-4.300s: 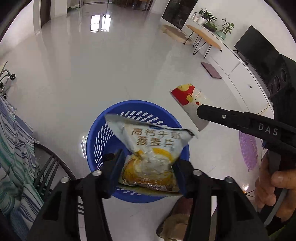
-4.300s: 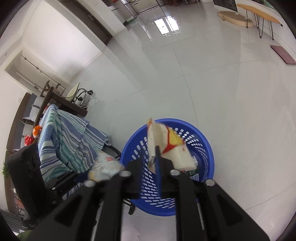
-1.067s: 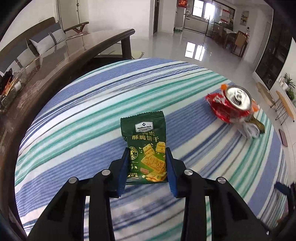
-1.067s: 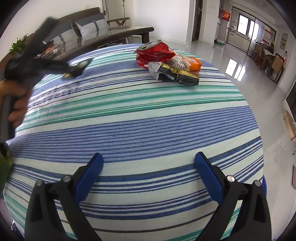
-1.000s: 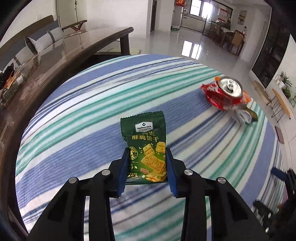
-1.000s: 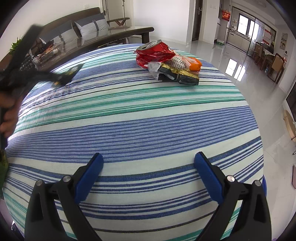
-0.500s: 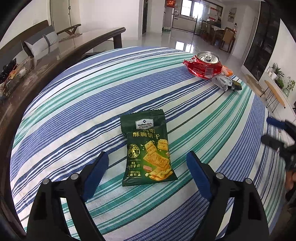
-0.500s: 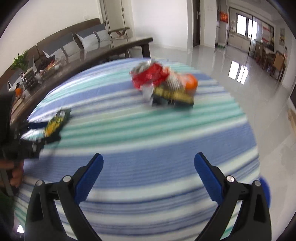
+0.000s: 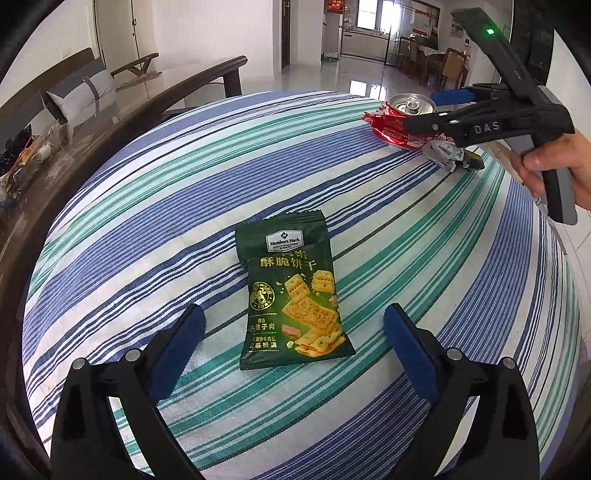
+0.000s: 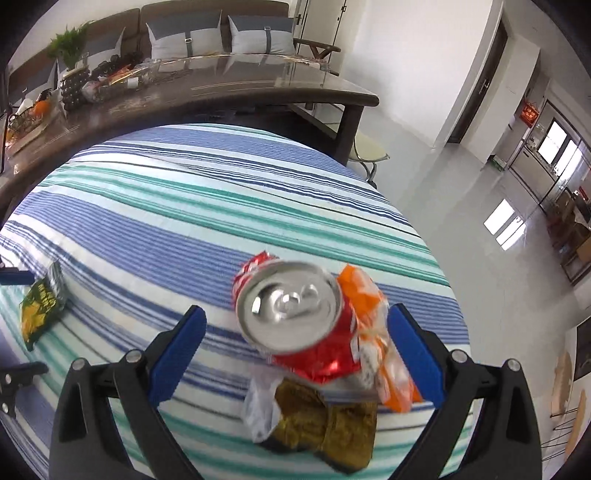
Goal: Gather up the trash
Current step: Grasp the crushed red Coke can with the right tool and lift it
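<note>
A dark green cracker packet (image 9: 293, 299) lies flat on a round table covered by a blue, green and white striped cloth (image 9: 155, 206). Its white label reads "Member's Mark", with gold Chinese characters below and a picture of square crackers. The packet sits between the two blue pads of the left gripper (image 9: 291, 349), whose jaws stand wide apart and touch nothing. In the right wrist view the same packet (image 10: 42, 304) shows small at the far left edge, its writing too blurred to read.

At the far right of the table is a small heap of litter. One crushed red drinks can (image 10: 295, 319) stands with its silver top and pull tab facing up; white script on its side looks like a cola logo but is partly hidden. Touching the can on its right is one orange and white wrapper (image 10: 380, 350), its print unreadable. Just near of the can lie one crumpled gold wrapper (image 10: 325, 421) and a scrap of clear or white plastic (image 10: 260, 410).

The right gripper (image 10: 295, 356) hangs over this heap, jaws spread wide on either side of the can, gripping nothing. In the left wrist view this tool (image 9: 480, 122) carries the letters "DAS", a green light glows on its top, and a hand (image 9: 561, 168), cut off at the frame edge, squeezes its grey handle.

Behind the table runs a dark curved counter (image 10: 221, 92) with cluttered items too small to identify, then a sofa with grey cushions (image 10: 255, 31).
</note>
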{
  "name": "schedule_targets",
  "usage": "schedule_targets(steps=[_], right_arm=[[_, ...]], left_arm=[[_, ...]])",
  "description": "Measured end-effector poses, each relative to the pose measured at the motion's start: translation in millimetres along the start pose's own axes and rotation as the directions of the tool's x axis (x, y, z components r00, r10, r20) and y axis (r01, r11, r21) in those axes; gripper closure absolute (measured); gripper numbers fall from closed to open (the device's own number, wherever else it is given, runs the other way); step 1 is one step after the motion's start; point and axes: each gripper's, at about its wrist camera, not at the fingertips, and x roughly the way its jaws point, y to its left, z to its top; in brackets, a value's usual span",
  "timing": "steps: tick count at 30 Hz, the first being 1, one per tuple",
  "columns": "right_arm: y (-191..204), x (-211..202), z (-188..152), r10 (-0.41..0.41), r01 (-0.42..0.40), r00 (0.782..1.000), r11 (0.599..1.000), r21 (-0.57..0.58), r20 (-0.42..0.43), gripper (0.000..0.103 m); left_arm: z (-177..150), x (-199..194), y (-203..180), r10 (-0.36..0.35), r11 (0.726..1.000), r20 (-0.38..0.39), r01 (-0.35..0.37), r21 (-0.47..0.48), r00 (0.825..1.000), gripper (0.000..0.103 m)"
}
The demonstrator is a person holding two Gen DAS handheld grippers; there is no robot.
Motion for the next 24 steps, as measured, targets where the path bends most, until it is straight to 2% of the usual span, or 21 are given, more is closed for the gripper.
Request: schedule_targets(steps=[1, 2, 4, 8, 11, 13, 16, 18, 20, 24], right_arm=[[-0.1, 4.0, 2.3, 0.011, -0.011, 1.000, 1.000, 0.003, -0.016, 0.016], [0.5, 6.7, 4.1, 0.017, -0.017, 0.999, 1.000, 0.001, -0.031, 0.039], [1.7, 4.8, 6.7, 0.011, -0.011, 1.000, 1.000, 0.020, -0.025, 0.039], [6.2, -23.5, 3.0, 0.078, -0.085, 0.996, 0.985, 0.150, 0.050, 0.039], [16.1, -54.4, -16.1, 0.148, -0.166, 0.985, 0.950, 0.263, 0.088, 0.039], [25.5, -71.6, -39.4, 0.166, -0.186, 0.982, 0.931, 0.313, 0.091, 0.039], [45.3, -87.0, -84.2, 0.143, -0.152, 0.988, 0.922, 0.355, 0.052, 0.039], [60.3, -91.0, -111.6, 0.099, -0.100, 0.995, 0.927, 0.361, 0.020, 0.038], [69.3, -94.7, -129.1, 0.072, -0.077, 0.997, 0.926, 0.370, 0.027, 0.038], [74.9, -109.8, -156.9, 0.077, -0.109, 0.993, 0.881, 0.460, 0.086, 0.022]], left_arm=[[0.2, -0.1, -0.1, 0.000, 1.000, -0.001, 0.000, -0.001, 1.000, 0.007], [0.1, 0.0, 0.1, -0.001, 1.000, -0.001, 0.001, -0.001, 1.000, 0.006], [0.3, 0.1, 0.3, -0.001, 1.000, -0.001, 0.001, -0.001, 1.000, 0.006], [0.0, 0.1, 0.0, -0.002, 1.000, -0.001, 0.002, -0.002, 1.000, 0.006], [0.0, 0.1, 0.0, -0.002, 1.000, -0.001, 0.002, -0.002, 1.000, 0.006], [0.0, 0.1, 0.0, -0.002, 1.000, -0.001, 0.002, -0.001, 1.000, 0.006], [0.0, 0.2, 0.1, -0.002, 1.000, -0.001, 0.002, -0.001, 1.000, 0.006], [0.1, 0.4, 0.2, -0.001, 1.000, -0.001, 0.001, -0.001, 1.000, 0.006], [0.1, 0.1, 0.0, -0.002, 1.000, -0.001, 0.002, -0.001, 1.000, 0.006], [0.1, 0.1, 0.0, -0.002, 1.000, -0.001, 0.002, -0.001, 1.000, 0.006]])
